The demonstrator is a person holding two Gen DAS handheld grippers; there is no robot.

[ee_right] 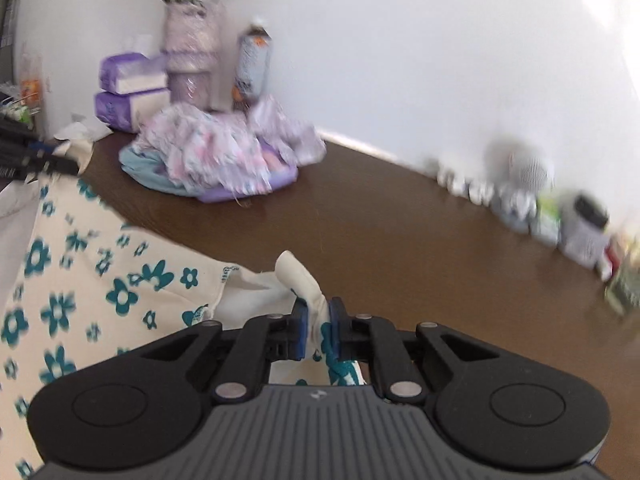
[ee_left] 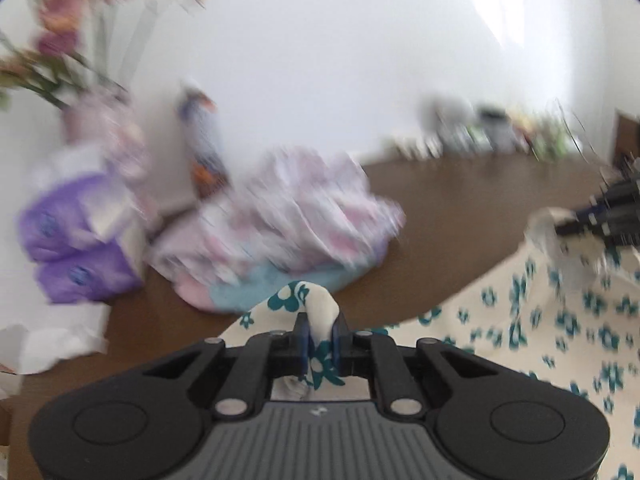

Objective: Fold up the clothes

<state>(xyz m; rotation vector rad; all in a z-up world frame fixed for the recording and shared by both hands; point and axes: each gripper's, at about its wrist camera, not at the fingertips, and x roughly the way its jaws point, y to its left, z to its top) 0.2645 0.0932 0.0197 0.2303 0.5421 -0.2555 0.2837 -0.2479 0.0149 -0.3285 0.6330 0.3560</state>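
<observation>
- On the brown worktop [ee_right: 380, 216]: a cream garment with teal flowers [ee_right: 80, 288], spread over the near part, well apart from the heap of pastel clothes [ee_right: 216, 152].
- Near that heap, toward the viewer in the left wrist view: left tool [ee_left: 320, 334], clamped on a bunched cream-and-teal fold of the garment, the fold poking up between the blue pads [ee_left: 303, 336].
- Well to the right of the heap in the same view: the other tool, dark and blurred, touching a pale raised edge of the garment.
- In front of the heap in the right wrist view: right tool [ee_right: 318, 330], closed on a cream fold at the garment's edge, cloth standing up between the blue pads.
- Left of the heap in that view: the left tool again, dark, at a far corner of the garment.
- Behind the heap, against the white wall [ee_right: 400, 60]: a pale purple vase with pink flowers [ee_right: 192, 56], a spray bottle [ee_right: 252, 64] just beside it, both blurred.
- Left of the heap: two stacked purple packs [ee_right: 128, 88], crumpled white paper [ee_right: 80, 132] just beside them.
- Far right of the heap, along the wall: a row of small containers [ee_right: 540, 208], too blurred to identify.
- Under the heap: a light blue layer, with pink and purple cloth showing at its edges.
</observation>
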